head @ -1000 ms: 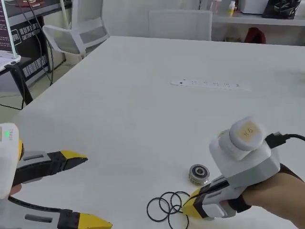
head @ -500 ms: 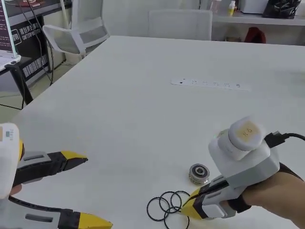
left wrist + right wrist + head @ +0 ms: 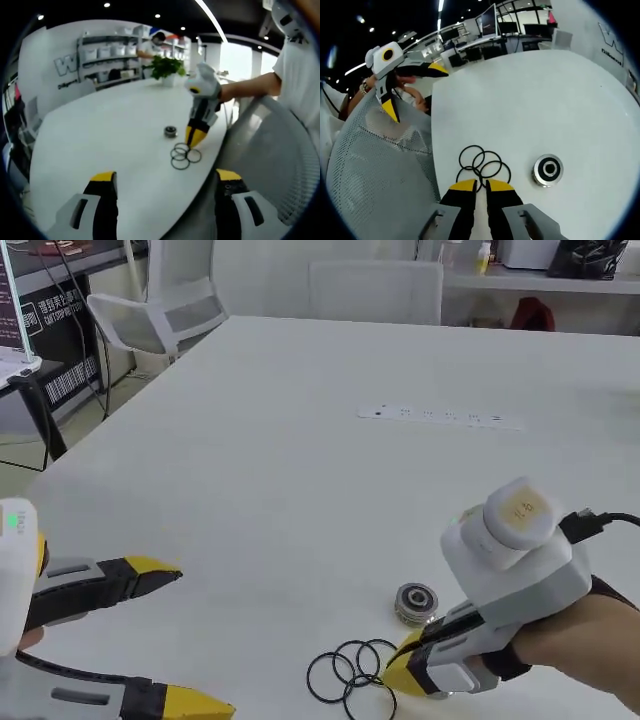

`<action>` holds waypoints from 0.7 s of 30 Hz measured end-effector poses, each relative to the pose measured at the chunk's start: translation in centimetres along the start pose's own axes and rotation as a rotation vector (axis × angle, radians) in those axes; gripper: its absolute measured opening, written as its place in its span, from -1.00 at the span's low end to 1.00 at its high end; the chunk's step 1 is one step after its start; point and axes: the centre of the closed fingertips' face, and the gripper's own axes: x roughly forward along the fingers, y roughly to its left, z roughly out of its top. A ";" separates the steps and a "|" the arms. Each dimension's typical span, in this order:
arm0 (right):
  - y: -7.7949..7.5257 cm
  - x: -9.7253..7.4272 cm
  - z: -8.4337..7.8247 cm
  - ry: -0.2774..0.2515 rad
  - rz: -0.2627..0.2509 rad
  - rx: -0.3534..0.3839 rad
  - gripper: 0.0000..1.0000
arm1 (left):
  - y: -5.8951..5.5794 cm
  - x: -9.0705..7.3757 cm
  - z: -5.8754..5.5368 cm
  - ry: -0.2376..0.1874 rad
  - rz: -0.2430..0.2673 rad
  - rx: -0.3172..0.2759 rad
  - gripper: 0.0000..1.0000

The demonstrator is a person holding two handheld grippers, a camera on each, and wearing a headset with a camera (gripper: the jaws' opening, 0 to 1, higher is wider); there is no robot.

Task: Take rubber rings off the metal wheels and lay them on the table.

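Several black rubber rings (image 3: 350, 672) (image 3: 484, 163) (image 3: 182, 155) lie overlapping on the white table (image 3: 330, 470), near its front edge. A bare metal wheel (image 3: 416, 602) (image 3: 548, 169) (image 3: 170, 131) lies flat just beyond them. My right gripper (image 3: 398, 668) (image 3: 481, 187) (image 3: 192, 141) is low over the table, its jaws pressed together on the nearest ring of the heap. My left gripper (image 3: 175, 640) (image 3: 165, 179) (image 3: 415, 90) hovers off to the left, wide open and holding nothing.
A white power strip (image 3: 440, 417) lies further back on the table. White chairs (image 3: 165, 310) stand beyond the far left corner. A mesh chair back (image 3: 380, 165) is close to the front edge. A person (image 3: 295, 70) stands behind the right gripper.
Almost nothing: the right gripper's body has tipped up a little, with its tips still at the rings. The left gripper, wheel and rings have not moved.
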 end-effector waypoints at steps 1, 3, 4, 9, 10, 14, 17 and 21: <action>0.0 -0.1 0.1 -0.004 -0.001 0.001 -0.90 | 0.0 0.0 0.0 0.000 0.000 0.000 0.61; 0.0 -0.3 0.3 -0.014 -0.004 0.004 -0.88 | 0.0 0.0 0.0 -0.002 -0.001 0.000 0.61; 0.0 -0.5 0.5 -0.020 -0.006 0.003 -0.87 | 0.0 0.0 0.0 -0.002 -0.002 -0.001 0.61; -0.6 -1.3 0.9 -0.042 -0.037 -0.004 -0.82 | -0.1 0.0 0.0 -0.005 -0.004 -0.002 0.61; -0.6 -1.5 1.1 -0.050 -0.038 0.001 -0.80 | -0.1 0.0 0.0 -0.006 -0.004 -0.002 0.61; -0.7 -2.2 1.7 -0.077 -0.053 0.003 -0.76 | 0.0 0.0 0.0 -0.009 -0.002 -0.001 0.61; -0.7 -2.6 2.1 -0.086 -0.072 -0.017 -0.70 | 0.0 0.0 0.1 -0.008 -0.003 0.002 0.61; -0.3 -3.2 3.0 -0.113 -0.081 -0.038 -0.63 | 0.0 0.0 0.1 -0.010 -0.003 0.003 0.61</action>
